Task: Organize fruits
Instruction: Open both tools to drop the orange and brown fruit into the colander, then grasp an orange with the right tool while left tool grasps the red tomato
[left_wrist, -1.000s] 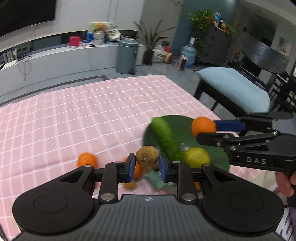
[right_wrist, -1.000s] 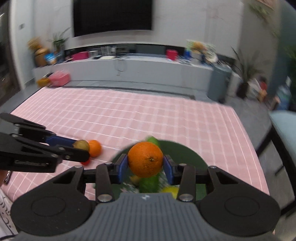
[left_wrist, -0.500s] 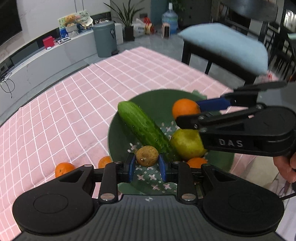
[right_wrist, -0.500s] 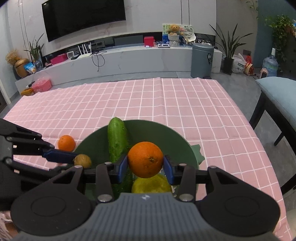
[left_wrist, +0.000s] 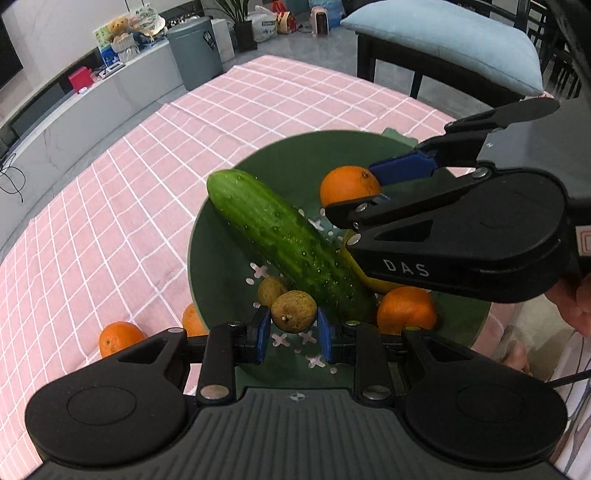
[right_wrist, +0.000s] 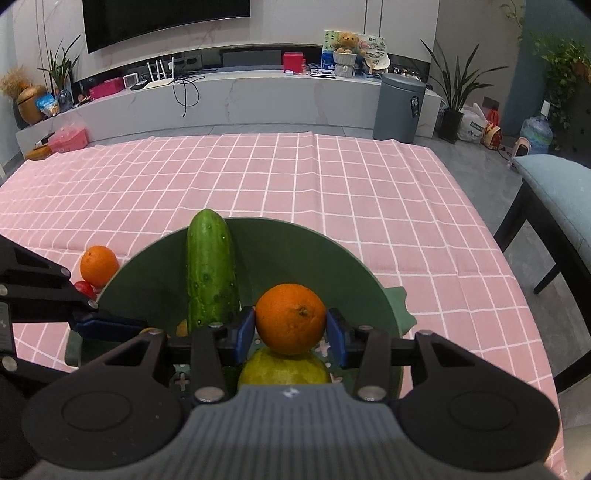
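1. Claws first: our left claw (left_wrist: 293, 326) is clamped on a small brown fruit (left_wrist: 294, 311), pads on its two sides, and our right claw (right_wrist: 290, 330) is clamped on an orange (right_wrist: 290, 318) across its widest part.
2. Just under and ahead of both claws lies the green plate (right_wrist: 295, 243). The brown fruit hangs over the plate's near part, and the orange sits above a yellow-green pear (right_wrist: 284, 367).
3. A cucumber (left_wrist: 288, 243) lies lengthwise across the plate between the two claws. A second small brown fruit (left_wrist: 269, 290) rests just beyond the left claw's tips, beside the cucumber, and another orange (left_wrist: 406, 308) lies just right of that claw, against the cucumber's near end.
4. Out past the plate's rim, left of the left claw, two loose oranges (left_wrist: 120, 338) wait on the pink checked bench (right_wrist: 332, 177), with something small and red beside one of them.
5. Handling, as we judge it: the brown fruit looks light, firm and rough-skinned, so a gentle side pinch should do. The orange is heavier, round and likely to roll, so we would hold it at its widest part and set it low in a free spot, not on the pear.
6. Risk, as we see it: the plate is crowded, and a dropped fruit may nudge others or run off the rim.
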